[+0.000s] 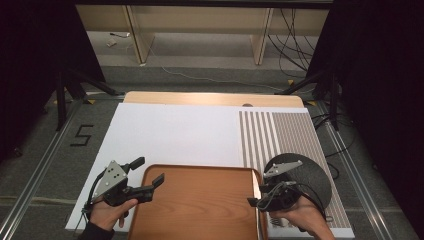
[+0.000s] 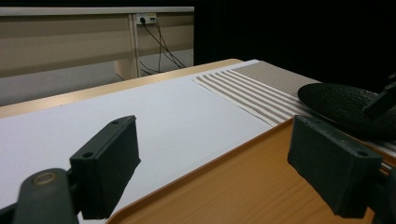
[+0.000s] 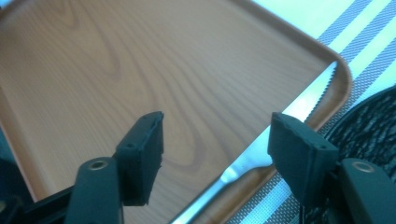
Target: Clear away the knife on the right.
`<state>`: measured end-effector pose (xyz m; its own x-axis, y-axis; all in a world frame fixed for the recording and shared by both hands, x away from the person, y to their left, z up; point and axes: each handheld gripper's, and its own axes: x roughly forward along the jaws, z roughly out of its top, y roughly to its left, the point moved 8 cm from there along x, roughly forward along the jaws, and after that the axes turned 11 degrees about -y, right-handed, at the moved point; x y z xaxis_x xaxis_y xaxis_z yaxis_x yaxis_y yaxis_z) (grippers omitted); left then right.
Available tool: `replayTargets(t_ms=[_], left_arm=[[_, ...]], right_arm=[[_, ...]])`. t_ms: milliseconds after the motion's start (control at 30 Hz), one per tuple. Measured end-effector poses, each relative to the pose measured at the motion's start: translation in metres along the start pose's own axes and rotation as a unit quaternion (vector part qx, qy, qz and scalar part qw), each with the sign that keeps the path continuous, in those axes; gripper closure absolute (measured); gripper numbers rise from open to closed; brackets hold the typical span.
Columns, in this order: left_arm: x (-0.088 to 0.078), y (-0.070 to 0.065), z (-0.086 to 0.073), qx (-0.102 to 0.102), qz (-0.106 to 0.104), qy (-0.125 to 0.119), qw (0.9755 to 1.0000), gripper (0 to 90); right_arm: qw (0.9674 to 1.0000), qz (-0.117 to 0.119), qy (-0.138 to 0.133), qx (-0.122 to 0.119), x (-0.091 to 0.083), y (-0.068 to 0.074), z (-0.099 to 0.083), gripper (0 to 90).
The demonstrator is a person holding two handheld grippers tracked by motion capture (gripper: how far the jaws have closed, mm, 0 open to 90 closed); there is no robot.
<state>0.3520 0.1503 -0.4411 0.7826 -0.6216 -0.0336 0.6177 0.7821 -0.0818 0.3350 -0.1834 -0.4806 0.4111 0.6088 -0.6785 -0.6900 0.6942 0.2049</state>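
Note:
A wooden tray [image 1: 200, 200] lies at the table's near edge. A serrated table knife [image 3: 303, 100] lies along the tray's right rim, seen in the high view as a bright strip [image 1: 257, 192]. My right gripper [image 3: 215, 149] hovers open over that rim, with the knife's handle end below the gap and the pads clear of it. In the high view the right gripper [image 1: 257, 196] points left, in front of a black round plate [image 1: 305, 180]. My left gripper [image 1: 148, 171] stands open at the tray's left rim, nothing between its jaws [image 2: 219, 158].
The tray [image 2: 243, 186] rests on a white mat [image 1: 175, 135] whose right part is striped brown [image 1: 280, 135]. The black plate [image 2: 345, 102] lies on the stripes beside the tray. Behind the table are wooden shelf legs and cables on the floor.

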Motion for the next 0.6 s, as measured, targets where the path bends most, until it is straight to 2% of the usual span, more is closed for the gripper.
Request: replayTargets(t_ms=[267,600], left_arm=[[0.001,-0.001,-0.001,0.003,-0.001,0.003,1.0,15.9],[0.002,-0.001,-0.002,0.005,0.0,0.005,1.0,15.9]], right_arm=[[0.9993,-0.011,-0.035,0.009,-0.014,-0.007,0.0,30.6],[0.9986,-0.017,-0.049,0.014,-0.027,-0.015,-0.008,27.6]])
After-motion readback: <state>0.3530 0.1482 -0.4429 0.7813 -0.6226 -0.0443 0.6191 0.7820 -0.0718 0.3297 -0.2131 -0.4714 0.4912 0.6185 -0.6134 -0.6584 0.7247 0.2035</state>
